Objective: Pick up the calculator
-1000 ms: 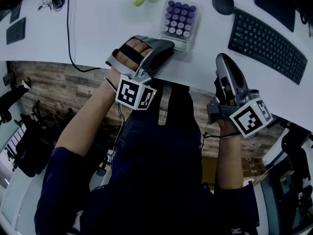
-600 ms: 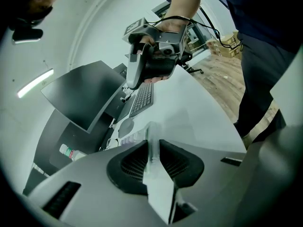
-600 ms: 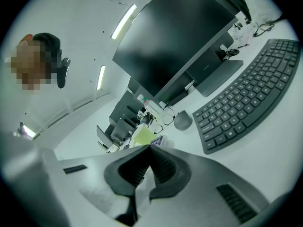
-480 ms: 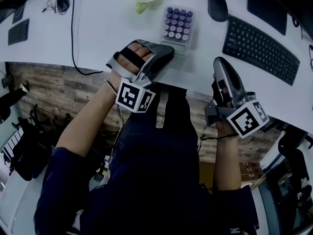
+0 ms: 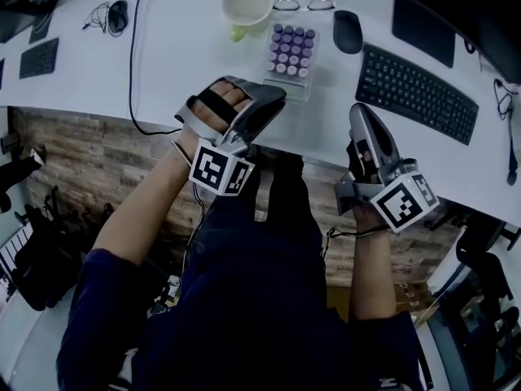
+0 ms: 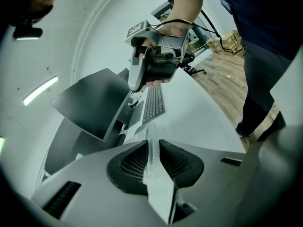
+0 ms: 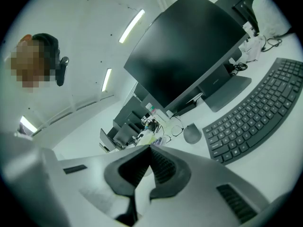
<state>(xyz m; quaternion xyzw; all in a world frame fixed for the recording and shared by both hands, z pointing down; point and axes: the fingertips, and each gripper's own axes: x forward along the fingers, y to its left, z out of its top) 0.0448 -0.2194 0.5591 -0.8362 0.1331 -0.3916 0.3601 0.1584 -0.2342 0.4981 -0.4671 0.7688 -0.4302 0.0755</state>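
The calculator [image 5: 291,54], pale with purple keys, is over the white desk [image 5: 187,63] in the head view. My left gripper [image 5: 277,94] has its tip at the calculator's near edge. In the left gripper view the calculator [image 6: 160,193] shows edge-on as a thin pale slab between the ribbed pads [image 6: 132,164]. The left gripper [image 6: 152,145] has just been closing and is shut on that edge. My right gripper [image 5: 361,111] hangs over the desk's front edge to the right, beside the calculator. The right gripper [image 7: 150,148] is shut with nothing in it.
A black keyboard [image 5: 415,92] and mouse [image 5: 348,31] lie right of the calculator. A cup [image 5: 247,5] and glasses [image 5: 303,4] sit behind it. A black cable [image 5: 134,63] runs down the desk at the left. A dark monitor [image 7: 189,41] stands behind the keyboard.
Both grippers have risen a little. The calculator stays at the left gripper's tip. The head view now shows more of the desk's far side.
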